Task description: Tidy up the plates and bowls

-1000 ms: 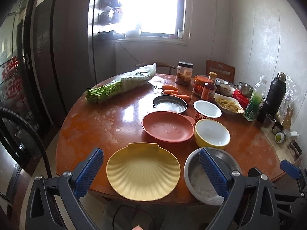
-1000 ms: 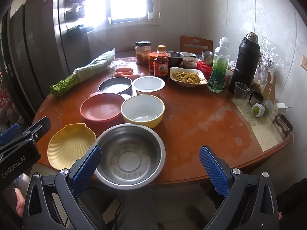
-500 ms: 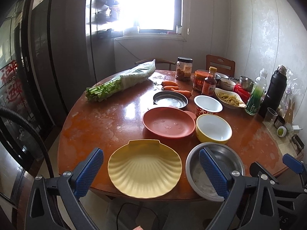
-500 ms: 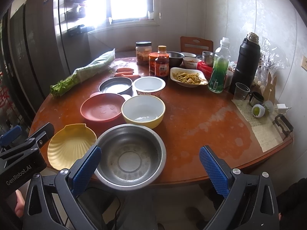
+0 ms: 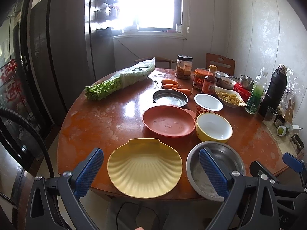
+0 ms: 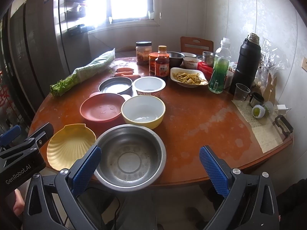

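Both grippers hang just off the near edge of the round desk (image 6: 201,118), each with its fingers spread wide and holding nothing. The left gripper (image 5: 151,169) faces the yellow shell plate (image 5: 144,167); the right gripper (image 6: 150,164) faces the steel bowl (image 6: 130,154), which overhangs the edge slightly.

The shell plate looks like light, stiff plastic, shallow and ribbed; I would pinch its near rim, where it juts past the desk. The steel bowl seems thin, rigid and slick, so its rolled lip is the only real hold and may slide between the pads. The yellow bowl (image 6: 143,111) looks heavier and may chip. The pink plate (image 5: 168,121) has small ears at its rim that might give purchase.

The right view shows the steel bowl's whole inside, stained and empty; in the left view a finger covers part of it. The left view shows the shell plate entire, whereas the left gripper's body hides its near corner in the right.
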`<action>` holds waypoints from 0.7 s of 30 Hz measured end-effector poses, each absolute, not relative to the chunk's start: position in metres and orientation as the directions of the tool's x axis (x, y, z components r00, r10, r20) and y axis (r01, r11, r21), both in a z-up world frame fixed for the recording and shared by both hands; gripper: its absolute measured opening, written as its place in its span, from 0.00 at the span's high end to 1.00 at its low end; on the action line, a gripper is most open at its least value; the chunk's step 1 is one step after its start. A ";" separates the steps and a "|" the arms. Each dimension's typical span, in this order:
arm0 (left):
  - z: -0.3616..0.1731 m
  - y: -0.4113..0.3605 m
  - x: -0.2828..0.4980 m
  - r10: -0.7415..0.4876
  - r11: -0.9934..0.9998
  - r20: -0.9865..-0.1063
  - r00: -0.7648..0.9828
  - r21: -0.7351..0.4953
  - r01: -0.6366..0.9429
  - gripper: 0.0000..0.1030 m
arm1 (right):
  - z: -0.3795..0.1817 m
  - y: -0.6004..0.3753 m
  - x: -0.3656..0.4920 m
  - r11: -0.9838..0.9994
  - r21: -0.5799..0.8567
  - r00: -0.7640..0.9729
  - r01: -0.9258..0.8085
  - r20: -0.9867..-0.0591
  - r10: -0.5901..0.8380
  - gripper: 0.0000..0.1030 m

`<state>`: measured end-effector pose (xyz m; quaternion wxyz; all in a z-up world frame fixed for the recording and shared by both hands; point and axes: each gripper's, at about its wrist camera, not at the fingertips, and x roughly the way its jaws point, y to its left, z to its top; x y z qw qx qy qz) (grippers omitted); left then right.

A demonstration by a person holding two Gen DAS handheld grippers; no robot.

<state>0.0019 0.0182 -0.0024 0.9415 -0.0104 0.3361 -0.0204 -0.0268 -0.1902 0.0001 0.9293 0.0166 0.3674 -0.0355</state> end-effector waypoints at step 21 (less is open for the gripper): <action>-0.008 0.018 0.010 -0.042 0.999 -0.667 0.744 -0.019 0.040 0.02 | -0.005 -0.187 -0.022 0.998 0.004 0.724 0.067 -0.688 -0.046 0.01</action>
